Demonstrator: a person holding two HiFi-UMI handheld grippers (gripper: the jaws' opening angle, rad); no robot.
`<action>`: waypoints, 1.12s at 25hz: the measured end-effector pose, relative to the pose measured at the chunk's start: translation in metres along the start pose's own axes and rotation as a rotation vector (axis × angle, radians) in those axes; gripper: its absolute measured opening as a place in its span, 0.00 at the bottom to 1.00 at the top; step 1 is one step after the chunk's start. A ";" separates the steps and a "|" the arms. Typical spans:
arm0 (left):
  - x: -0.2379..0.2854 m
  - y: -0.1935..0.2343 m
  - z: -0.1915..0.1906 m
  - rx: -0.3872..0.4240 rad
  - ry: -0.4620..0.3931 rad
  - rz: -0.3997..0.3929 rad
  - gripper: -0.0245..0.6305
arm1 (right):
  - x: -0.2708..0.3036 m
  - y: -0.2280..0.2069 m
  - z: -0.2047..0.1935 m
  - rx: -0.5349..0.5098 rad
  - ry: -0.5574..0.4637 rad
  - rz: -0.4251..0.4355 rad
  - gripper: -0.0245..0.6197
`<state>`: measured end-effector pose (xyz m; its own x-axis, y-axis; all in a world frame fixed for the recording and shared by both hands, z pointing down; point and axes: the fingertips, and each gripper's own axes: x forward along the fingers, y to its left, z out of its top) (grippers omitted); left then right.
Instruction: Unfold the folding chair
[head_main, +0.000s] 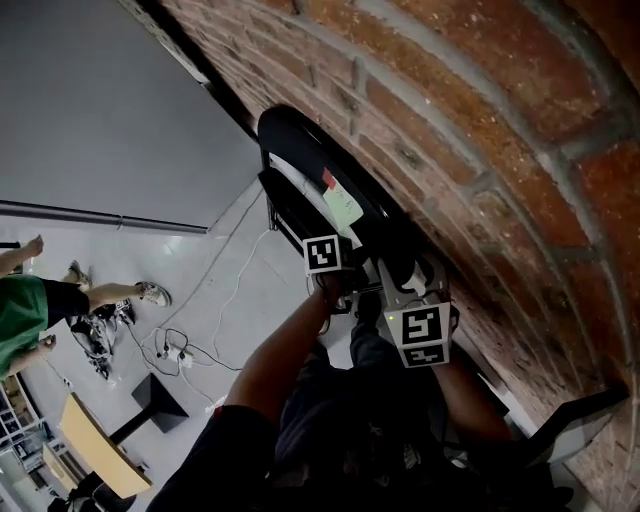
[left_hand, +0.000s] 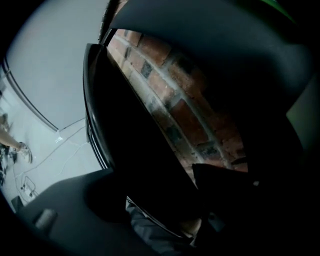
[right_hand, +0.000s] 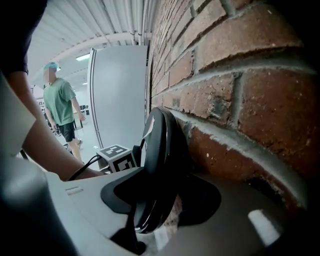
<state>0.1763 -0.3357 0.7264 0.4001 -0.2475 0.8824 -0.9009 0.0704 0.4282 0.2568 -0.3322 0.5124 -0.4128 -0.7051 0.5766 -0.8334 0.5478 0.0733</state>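
Right claw (right_hand: 159, 200) clamped on folding chair (right_hand: 161, 142), left claw (left_hand: 160, 195) open astride it

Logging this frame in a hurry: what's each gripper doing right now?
Left gripper: open, jaws either side of the folding chair.
Right gripper: closed on the folding chair.

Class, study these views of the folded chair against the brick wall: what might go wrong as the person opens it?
1. The folding chair leans close against the brick wall, so swinging it open may scrape or jam it.
2. Only the right gripper clamps its rim; the left gripper is open around the edge, so the chair might twist or slip.
3. Loose cables nearby could snag the legs.
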 end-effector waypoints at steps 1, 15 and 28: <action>0.002 -0.002 -0.001 -0.026 0.006 -0.021 0.64 | 0.000 0.000 0.000 -0.005 0.000 0.004 0.34; -0.019 0.008 -0.032 -0.136 0.000 -0.158 0.48 | -0.007 0.015 -0.013 -0.022 0.007 0.013 0.34; -0.078 0.071 -0.079 -0.170 -0.051 -0.233 0.35 | 0.002 0.019 -0.023 0.047 0.100 0.053 0.34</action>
<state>0.0944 -0.2352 0.7036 0.5802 -0.3239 0.7473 -0.7430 0.1654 0.6485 0.2487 -0.3129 0.5335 -0.4200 -0.6257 0.6573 -0.8284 0.5601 0.0038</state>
